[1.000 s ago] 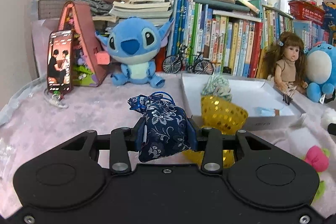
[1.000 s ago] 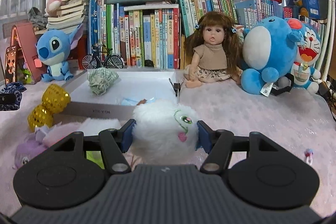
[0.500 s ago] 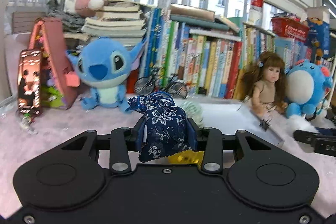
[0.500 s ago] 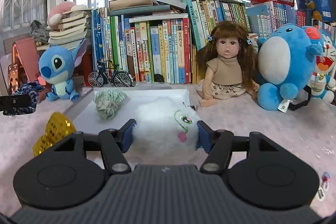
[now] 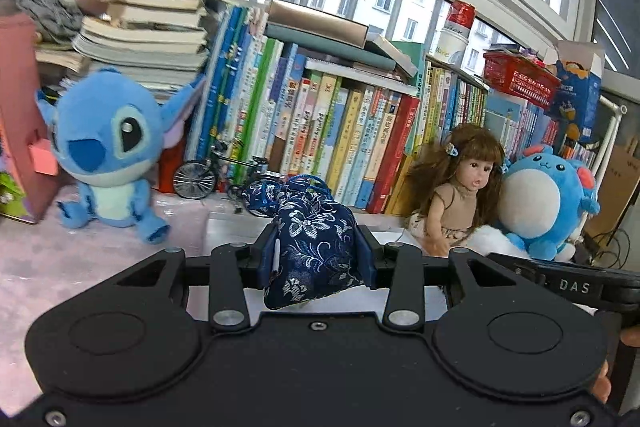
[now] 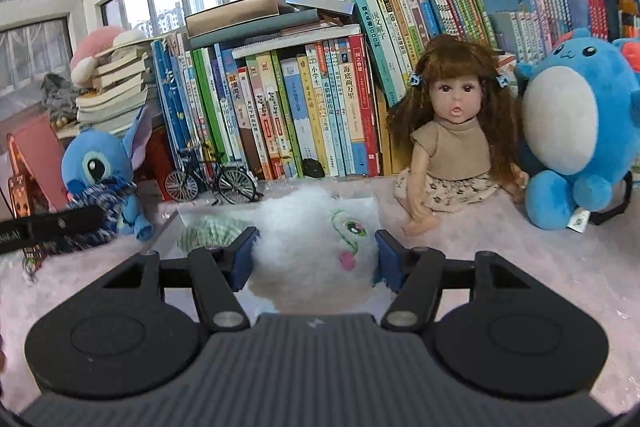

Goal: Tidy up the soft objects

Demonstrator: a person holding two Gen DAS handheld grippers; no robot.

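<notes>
My left gripper [image 5: 316, 259] has its fingers pinched on a navy floral pouch [image 5: 312, 251], held above the near edge of the white tray [image 5: 224, 227], while my right gripper [image 6: 316, 255] squeezes a fluffy white plush [image 6: 312, 239] over that same tray, just beside a green checked bundle [image 6: 208, 233] lying in it. Beyond the tray sit a doll [image 6: 452, 143], two blue plush toys either side, and a row of books [image 6: 280, 107].
</notes>
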